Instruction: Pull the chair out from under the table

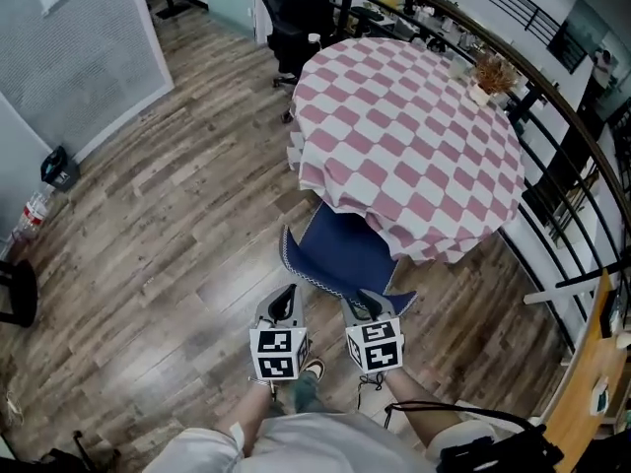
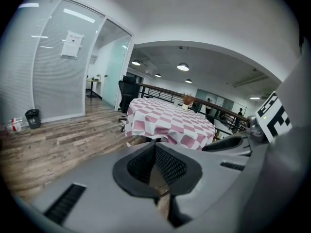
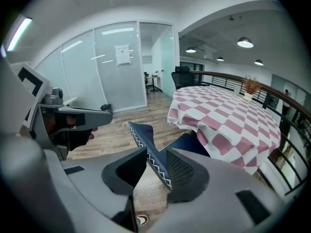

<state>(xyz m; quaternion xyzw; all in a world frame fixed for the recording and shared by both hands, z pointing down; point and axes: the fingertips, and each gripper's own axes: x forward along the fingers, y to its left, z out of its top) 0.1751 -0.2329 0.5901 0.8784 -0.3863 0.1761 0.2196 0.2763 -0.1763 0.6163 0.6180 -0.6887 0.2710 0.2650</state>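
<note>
A blue chair (image 1: 343, 249) with white stitching on its rim stands half under the round table (image 1: 414, 136), which wears a pink-and-white checked cloth. My right gripper (image 1: 372, 306) sits at the chair's near back edge. In the right gripper view the chair back (image 3: 145, 139) runs between the jaws of that gripper (image 3: 156, 161); it lies against the right pad, and a gap shows at the left pad. My left gripper (image 1: 285, 299) hangs just left of the chair back, clear of it. Its tips (image 2: 154, 147) meet with nothing between them, and the table (image 2: 165, 118) lies ahead.
A potted dried plant (image 1: 490, 75) stands on the table's far side. A black office chair (image 1: 296, 18) is behind the table, and a dark railing (image 1: 552, 97) curves along the right. A bin (image 1: 59, 170) and bottles (image 1: 35, 210) sit by the left wall. My shoe (image 1: 314, 368) is below the grippers.
</note>
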